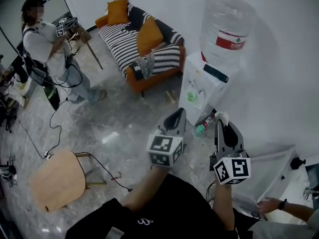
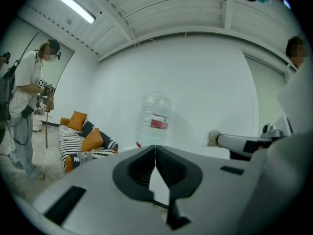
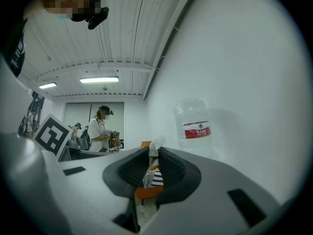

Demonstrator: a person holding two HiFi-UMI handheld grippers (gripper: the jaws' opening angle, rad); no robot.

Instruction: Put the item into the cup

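Two grippers are up in front of the person. The right gripper (image 3: 154, 153) is clamped on a small whitish crumpled item (image 3: 155, 145), pinched only at the very jaw tips. The left gripper (image 2: 155, 150) has its jaws pressed together with nothing between them. The item is in the air just off the front of the white water dispenser (image 1: 202, 86) and is not in the cup yet. The cup looks to be the small green one (image 1: 192, 96) on the dispenser's front shelf, up and left of the item in the head view. Step in hand, as I read it, is carry and drop. To do it well, bring the tips squarely over the cup mouth, tilt the jaws down and get low before letting go, since the scrap looks light and may drift or cling to a pad. Go slow, because the tip grip is thin. The cup looks light too, so don't bump its rim; the left gripper could steady it. As for the room, there is a pale marbled floor (image 1: 124, 118) with cables (image 1: 55, 128) across it and a big clear water jug (image 1: 227, 24) on top of the dispenser. A striped sofa (image 1: 144, 49) with orange cushions stands by the wall, with a wooden chair (image 1: 55, 178) near left. A second person (image 1: 47, 49) stands far left, and another hand (image 1: 269, 204) shows at lower right.
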